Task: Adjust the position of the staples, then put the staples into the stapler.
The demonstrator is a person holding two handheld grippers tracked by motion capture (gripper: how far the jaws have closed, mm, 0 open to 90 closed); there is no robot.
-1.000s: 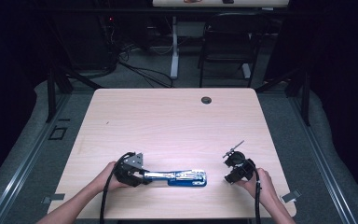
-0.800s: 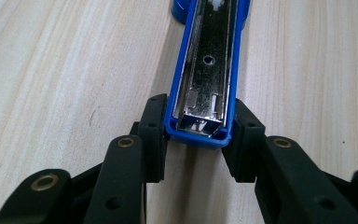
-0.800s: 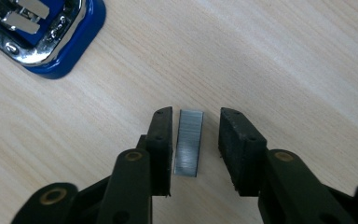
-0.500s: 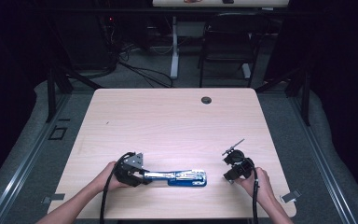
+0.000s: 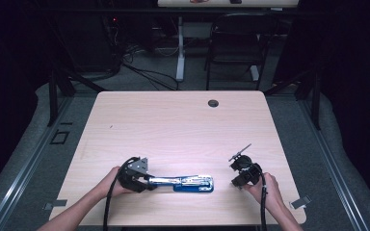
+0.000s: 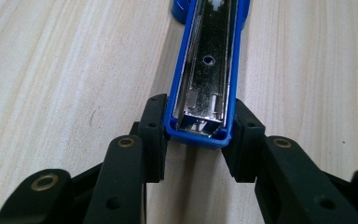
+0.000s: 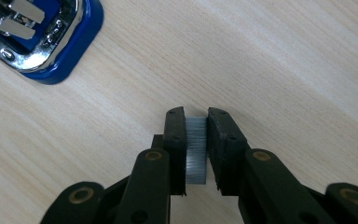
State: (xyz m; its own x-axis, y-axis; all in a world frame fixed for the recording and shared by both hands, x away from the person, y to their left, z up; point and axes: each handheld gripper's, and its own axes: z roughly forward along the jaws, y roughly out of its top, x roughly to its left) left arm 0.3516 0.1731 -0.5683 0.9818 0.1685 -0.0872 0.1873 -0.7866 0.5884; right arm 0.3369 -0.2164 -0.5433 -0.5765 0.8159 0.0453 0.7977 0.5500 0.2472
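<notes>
A: The left gripper [image 6: 193, 135] is pinching the back end of the open blue stapler [image 6: 209, 70], 1 pad on each side. The stapler lies flat on the table [image 5: 173, 125], near the front edge.

B: And the right gripper [image 7: 196, 123]?

A: Its jaws have just been closing, and now they squeeze a little grey block of staples [image 7: 196, 149]. It sits just beside the stapler's front end [image 7: 51, 42], not touching it.

B: What could go wrong?

A: I think the staples could snap into bits if the squeeze is too hard. They could also go in crooked and jam in the shiny metal track.

B: Anything else?

A: If the left gripper lets the stapler slide, the 2 things won't line up
</notes>
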